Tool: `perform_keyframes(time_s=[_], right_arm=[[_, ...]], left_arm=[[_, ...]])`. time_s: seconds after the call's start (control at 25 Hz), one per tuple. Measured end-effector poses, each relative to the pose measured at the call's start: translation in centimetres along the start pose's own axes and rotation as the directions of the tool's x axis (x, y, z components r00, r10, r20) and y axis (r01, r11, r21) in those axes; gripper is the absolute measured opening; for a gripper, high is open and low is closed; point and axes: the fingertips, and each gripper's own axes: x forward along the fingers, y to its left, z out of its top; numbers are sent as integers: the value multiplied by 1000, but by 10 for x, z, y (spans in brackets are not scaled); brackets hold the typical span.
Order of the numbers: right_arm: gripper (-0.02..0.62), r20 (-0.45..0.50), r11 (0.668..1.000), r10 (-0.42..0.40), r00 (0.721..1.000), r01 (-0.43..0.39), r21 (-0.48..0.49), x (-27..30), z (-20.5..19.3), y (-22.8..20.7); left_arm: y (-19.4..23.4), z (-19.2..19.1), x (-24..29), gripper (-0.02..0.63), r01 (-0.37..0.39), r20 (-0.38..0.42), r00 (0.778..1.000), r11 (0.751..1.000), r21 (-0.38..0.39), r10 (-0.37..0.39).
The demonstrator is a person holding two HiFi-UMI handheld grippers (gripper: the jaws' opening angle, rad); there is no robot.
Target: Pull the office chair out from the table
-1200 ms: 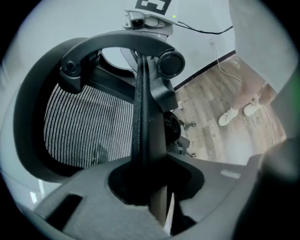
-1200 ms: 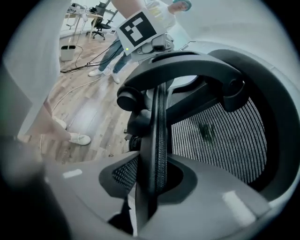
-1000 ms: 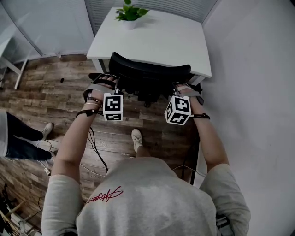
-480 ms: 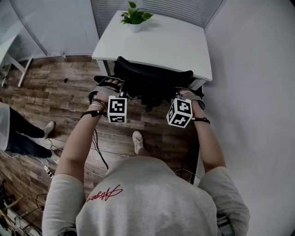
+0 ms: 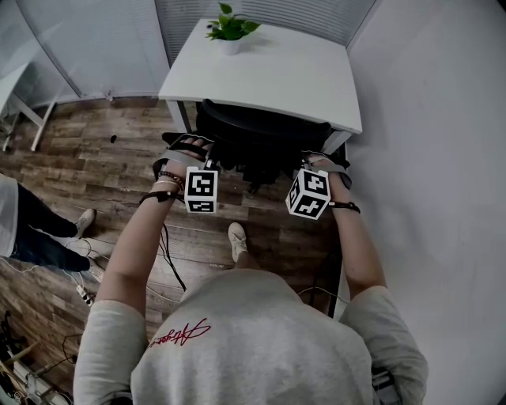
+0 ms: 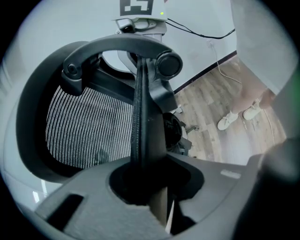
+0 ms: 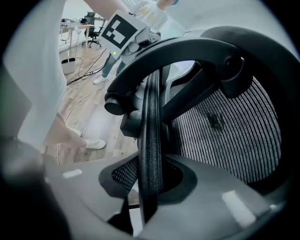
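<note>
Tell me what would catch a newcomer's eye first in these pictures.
The black mesh-backed office chair, tucked against the white table, fills the middle of the head view. The left gripper and the right gripper each clamp one side edge of its backrest. A green potted plant stands at the table's far edge.

Floor [image 5: 103,150]: dark wood planks, spreading out left of the left claw [image 5: 207,160].
Wall [image 5: 443,158]: plain, pale, close on the right of the right claw [image 5: 305,160].
Desk [image 5: 269,79]: white, square top, beyond both claws.
Plant [image 5: 230,30]: potted, on the desk's far edge.
Ribbed panel [image 5: 316,12]: behind the desk.
Cables [image 5: 162,253]: on the floor, behind the left claw.
Light: even, soft.
</note>
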Motion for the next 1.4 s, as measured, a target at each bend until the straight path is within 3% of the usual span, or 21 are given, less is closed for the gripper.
perform_keyframes(time_s=[1.4], right_arm=[[95,-16,1000,13,1000,-12,26,-10,1,22]], left_arm=[[-17,7,-15,69,-13,0,1000,1000,8,13]])
